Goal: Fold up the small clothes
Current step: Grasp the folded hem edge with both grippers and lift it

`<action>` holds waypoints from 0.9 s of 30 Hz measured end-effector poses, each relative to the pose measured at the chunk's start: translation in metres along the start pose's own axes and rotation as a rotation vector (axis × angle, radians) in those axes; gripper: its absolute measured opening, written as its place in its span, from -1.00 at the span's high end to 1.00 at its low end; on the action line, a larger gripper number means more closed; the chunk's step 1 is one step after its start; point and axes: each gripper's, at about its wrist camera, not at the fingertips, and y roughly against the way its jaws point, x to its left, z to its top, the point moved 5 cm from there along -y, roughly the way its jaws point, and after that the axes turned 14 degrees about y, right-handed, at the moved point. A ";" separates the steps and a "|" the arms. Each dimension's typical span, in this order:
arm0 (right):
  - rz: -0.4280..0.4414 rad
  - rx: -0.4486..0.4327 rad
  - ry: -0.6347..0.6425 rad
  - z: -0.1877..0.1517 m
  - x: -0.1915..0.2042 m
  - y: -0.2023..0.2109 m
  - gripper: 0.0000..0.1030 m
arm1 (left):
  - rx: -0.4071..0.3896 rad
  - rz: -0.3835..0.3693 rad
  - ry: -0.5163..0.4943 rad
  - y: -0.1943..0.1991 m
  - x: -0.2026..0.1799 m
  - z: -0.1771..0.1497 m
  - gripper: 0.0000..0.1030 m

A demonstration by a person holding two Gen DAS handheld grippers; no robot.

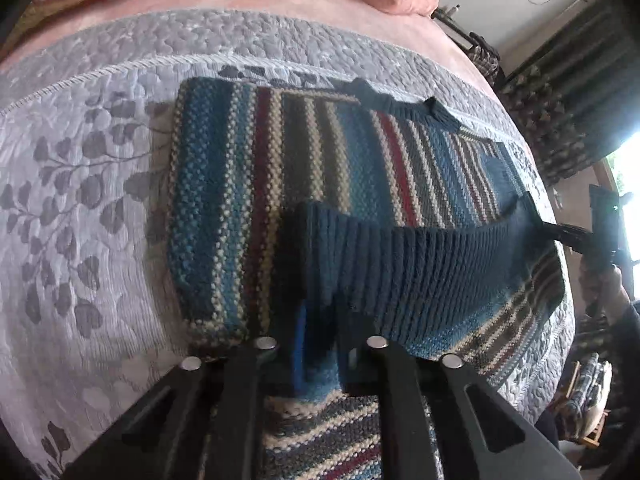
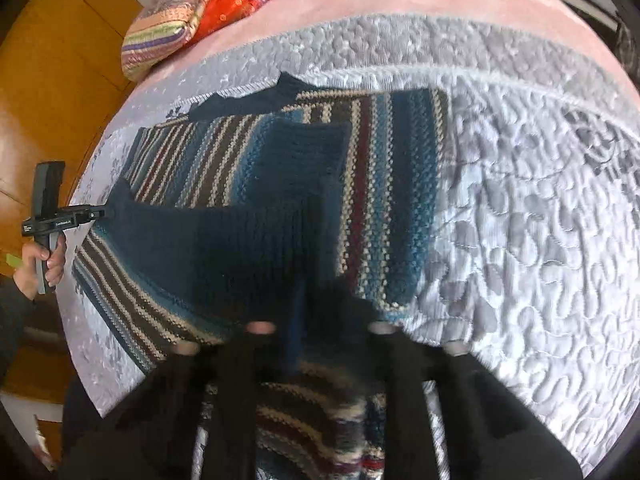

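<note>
Sweater count: one striped knit sweater (image 1: 304,168) lies on the grey quilted bedspread (image 1: 88,200), its dark ribbed hem (image 1: 420,256) lifted between two grippers. The left gripper (image 1: 320,344) and the right gripper (image 2: 320,320) each pinch one end of that hem. Only the right wrist view shows the orange wooden floor (image 2: 48,80) beside the bedspread and the hand (image 2: 40,264) holding the left gripper's handle.

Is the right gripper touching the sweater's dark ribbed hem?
Touching. The left wrist view shows the right gripper pinching the ribbed hem of the striped sweater at its corner.
</note>
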 end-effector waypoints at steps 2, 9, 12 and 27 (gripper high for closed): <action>-0.012 -0.029 0.005 -0.002 0.005 0.010 0.84 | -0.046 -0.023 0.001 0.012 -0.004 -0.003 0.82; -0.061 -0.146 0.042 0.008 0.028 0.066 0.87 | -0.214 -0.120 -0.046 0.087 -0.037 -0.006 0.84; -0.121 -0.233 0.052 0.030 0.027 0.100 0.87 | -0.287 -0.131 -0.070 0.121 -0.048 0.011 0.84; -0.285 -0.186 -0.015 0.153 -0.045 0.048 0.87 | -0.257 0.026 -0.010 0.072 -0.055 0.164 0.84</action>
